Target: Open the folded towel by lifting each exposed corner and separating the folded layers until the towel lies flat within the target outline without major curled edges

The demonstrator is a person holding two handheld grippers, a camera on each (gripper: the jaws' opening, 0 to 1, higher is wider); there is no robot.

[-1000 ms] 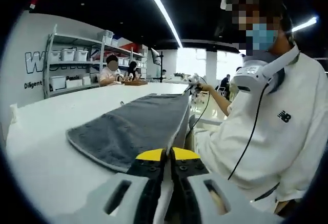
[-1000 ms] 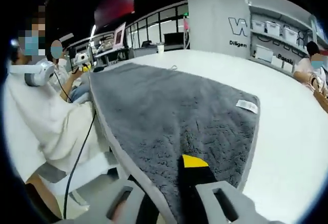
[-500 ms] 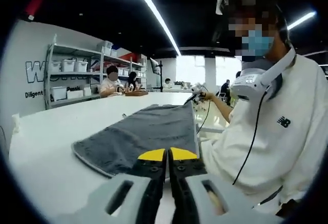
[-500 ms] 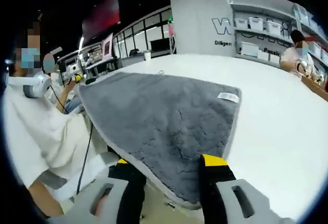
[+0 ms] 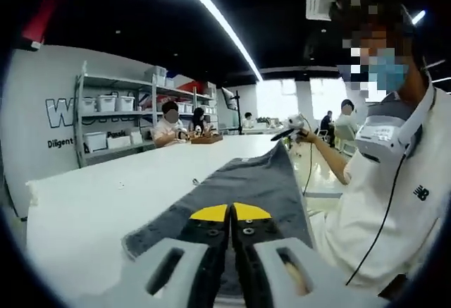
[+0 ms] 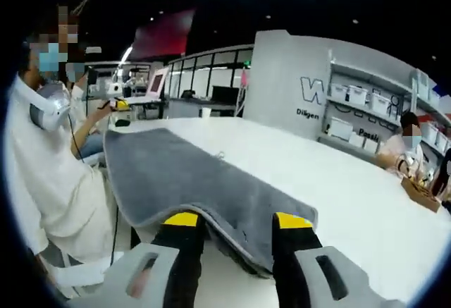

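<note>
One grey towel (image 5: 243, 188), two grippers: left gripper (image 5: 231, 214), right gripper (image 6: 238, 221).

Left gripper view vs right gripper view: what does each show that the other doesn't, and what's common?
Left gripper view alone: its own gripper with the yellow-tipped jaws together at the towel's near end, and the other gripper far off at the towel's opposite end.

Right gripper view alone: its own gripper with the jaws apart, the towel's raised near edge sagging between them, and a small white cup on the table.

Both: the grey towel on the white table, a person in white, and wall shelves of white bins.
</note>
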